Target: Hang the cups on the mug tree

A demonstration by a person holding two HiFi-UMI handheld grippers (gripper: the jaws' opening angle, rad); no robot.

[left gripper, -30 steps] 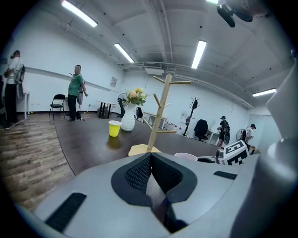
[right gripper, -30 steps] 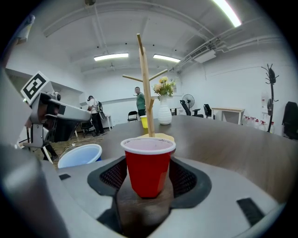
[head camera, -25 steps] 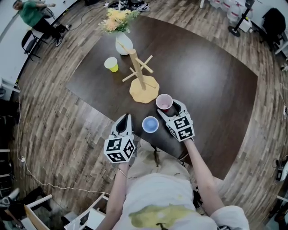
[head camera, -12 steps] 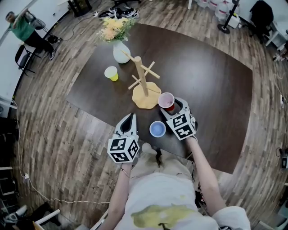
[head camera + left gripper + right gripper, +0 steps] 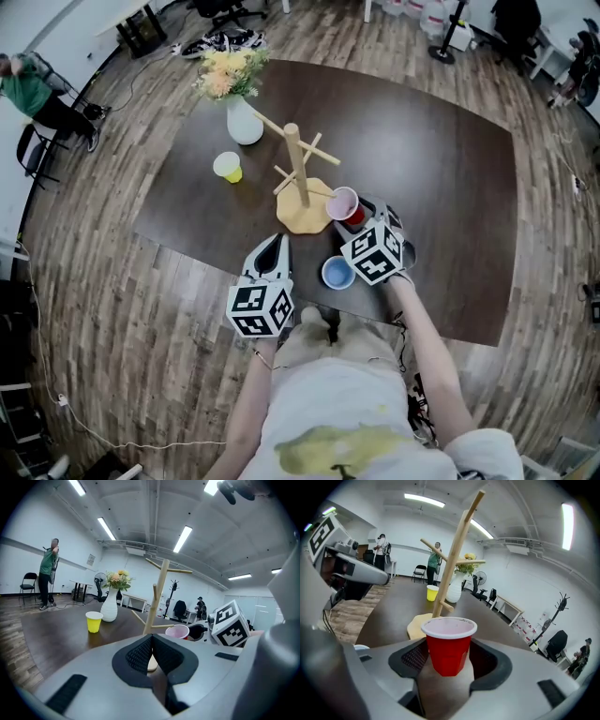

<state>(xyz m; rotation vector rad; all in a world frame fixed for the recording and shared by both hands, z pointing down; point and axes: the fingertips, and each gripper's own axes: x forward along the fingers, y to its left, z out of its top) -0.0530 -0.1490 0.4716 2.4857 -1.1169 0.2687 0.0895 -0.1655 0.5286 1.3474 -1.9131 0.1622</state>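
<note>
**Red cup gripped in right tool beside the mug tree**

The right tool [image 5: 351, 216] was clenched on a red cup [image 5: 449, 644], which was held upright between the pads with its pale-lined mouth turned up. Whether the cup's base was clear of the bench [image 5: 441, 178] could not be told. Just ahead of this tool, and slightly to its left, the wooden mug tree [image 5: 451, 559] was seen standing on its round base. Further ahead, past the tree, a yellow cup [image 5: 432, 592] and a white vase of flowers [image 5: 243, 120] were seen on the bench. A blue cup [image 5: 337, 273] was stood mouth-up just to the left of the right tool, level with its marker cube [image 5: 373, 253] and between the two tools.

The left tool [image 5: 151, 649] was shut, its pads brought together at the tips with nothing gripped between them. It was held over the near edge of the bench, apart from every cup. The mug tree was seen straight ahead of it. The yellow cup and the vase were seen ahead to its left, and the red cup in the right tool ahead to its right.
</note>
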